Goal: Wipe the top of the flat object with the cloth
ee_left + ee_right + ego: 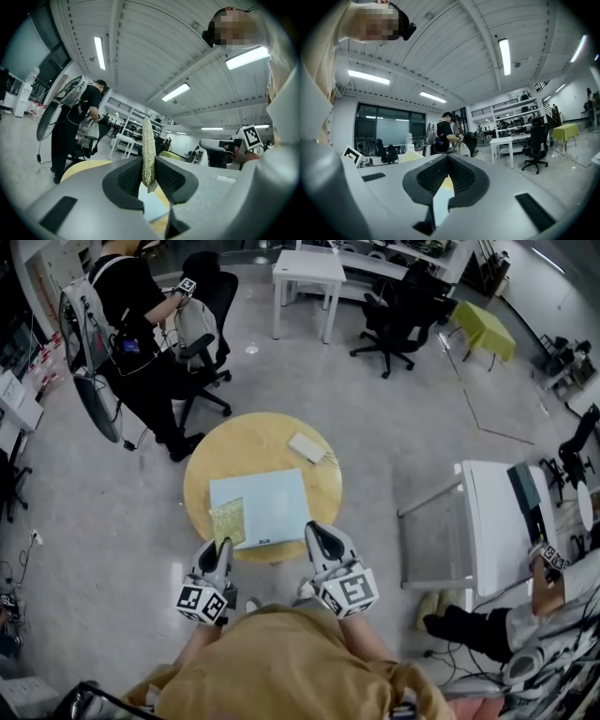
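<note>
A light blue flat board (270, 501) lies on a round wooden table (242, 448). A yellow-green speckled cloth (227, 521) rests on the board's near left corner. My left gripper (225, 546) is shut on the cloth's near edge. In the left gripper view the cloth (148, 157) stands up between the pads of that gripper (149, 174). My right gripper (314, 529) sits at the board's near right corner. In the right gripper view that gripper (447, 169) is shut, nothing shows between its pads, and a strip of the board (439, 204) shows below.
A small white flat object (307, 447) lies on the table's far right. A person in black (141, 324) stands by an office chair (208, 306) at the back left. A white table (497, 521) and another person's arm (548, 582) are to the right.
</note>
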Tool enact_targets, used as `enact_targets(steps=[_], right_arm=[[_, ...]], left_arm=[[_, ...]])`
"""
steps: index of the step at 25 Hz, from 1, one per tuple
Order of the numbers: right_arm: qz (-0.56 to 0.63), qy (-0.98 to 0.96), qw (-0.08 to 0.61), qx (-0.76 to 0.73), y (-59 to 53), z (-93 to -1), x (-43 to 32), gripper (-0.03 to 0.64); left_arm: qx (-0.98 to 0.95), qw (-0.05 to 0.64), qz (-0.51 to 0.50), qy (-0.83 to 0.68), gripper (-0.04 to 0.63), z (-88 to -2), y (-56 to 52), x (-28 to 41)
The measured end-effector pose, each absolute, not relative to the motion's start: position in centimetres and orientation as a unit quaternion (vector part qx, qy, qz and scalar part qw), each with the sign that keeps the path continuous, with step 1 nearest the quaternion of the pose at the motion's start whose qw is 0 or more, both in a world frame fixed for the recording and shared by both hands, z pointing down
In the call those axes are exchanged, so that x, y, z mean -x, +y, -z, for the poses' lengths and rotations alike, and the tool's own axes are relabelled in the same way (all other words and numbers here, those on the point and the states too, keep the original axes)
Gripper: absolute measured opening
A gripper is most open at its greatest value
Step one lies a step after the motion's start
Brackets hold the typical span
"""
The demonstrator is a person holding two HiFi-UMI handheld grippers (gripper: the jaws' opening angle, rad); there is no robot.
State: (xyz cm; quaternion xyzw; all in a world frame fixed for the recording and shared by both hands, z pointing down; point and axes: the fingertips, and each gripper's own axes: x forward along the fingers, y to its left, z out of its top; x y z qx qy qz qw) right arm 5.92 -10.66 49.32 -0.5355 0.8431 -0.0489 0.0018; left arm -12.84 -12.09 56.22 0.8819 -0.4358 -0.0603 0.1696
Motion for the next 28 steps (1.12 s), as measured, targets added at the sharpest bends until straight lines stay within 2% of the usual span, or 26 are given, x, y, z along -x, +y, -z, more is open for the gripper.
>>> enact_targets(steps=[3,8,19,28], right_arm=[[0.046,0.856,0.012,0.515,-12.6,-48.8,-7.9,0.002],[0.049,0.869,0.005,0.493,-14.5,-50.0,-10.6,0.002],[0.079,0.869,-0.017,0.489,-15.6,-52.9,-14.1,0.002],[0.087,0.861,-0.027,0.501,-16.2,-54.0,-17.8,0.0]], left_arm=[[-0.882,0.162,0.058,-0.44,0.067,-55.9,-13.1,9.6],[-0.872,0.189,0.042,-0.451,0.067,-59.1,-14.3,5.1],[-0.831,0.325,-0.023,-0.452,0.067,-70.7,-16.0,-1.6],[-0.81,0.364,-0.132,-0.441,0.067,-76.8,-16.7,-7.0]])
